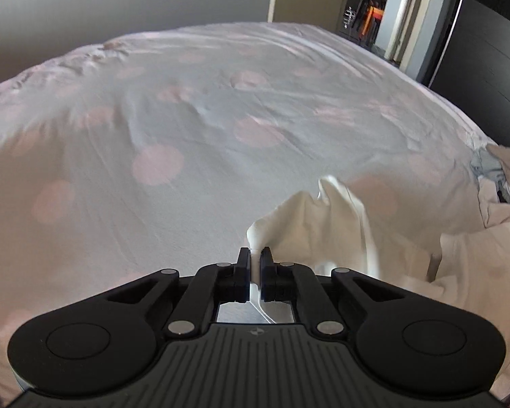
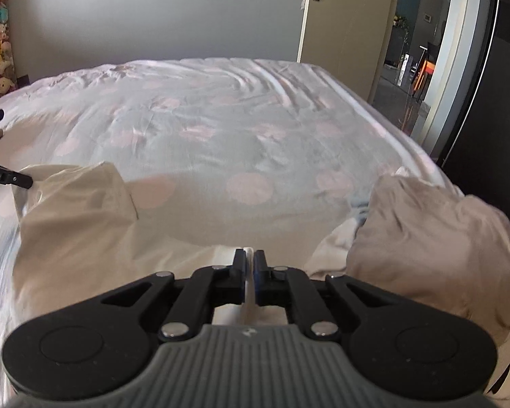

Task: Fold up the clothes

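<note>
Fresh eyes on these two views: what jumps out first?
The big bed with its pink-dotted cover fills both views. Near its front edge a cream garment is stretched between the claws: the left claw pinches a bunched corner, and the right claw is closed on its edge. A beige pile of clothes sits at the bed's right side.

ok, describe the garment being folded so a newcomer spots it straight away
Start at the bed with the pink-dotted cover. At its near edge lies the cream garment, with both the left gripper and the right gripper shut on it. It is paler and spread flatter than the bunched beige-pink pile to its right.
</note>
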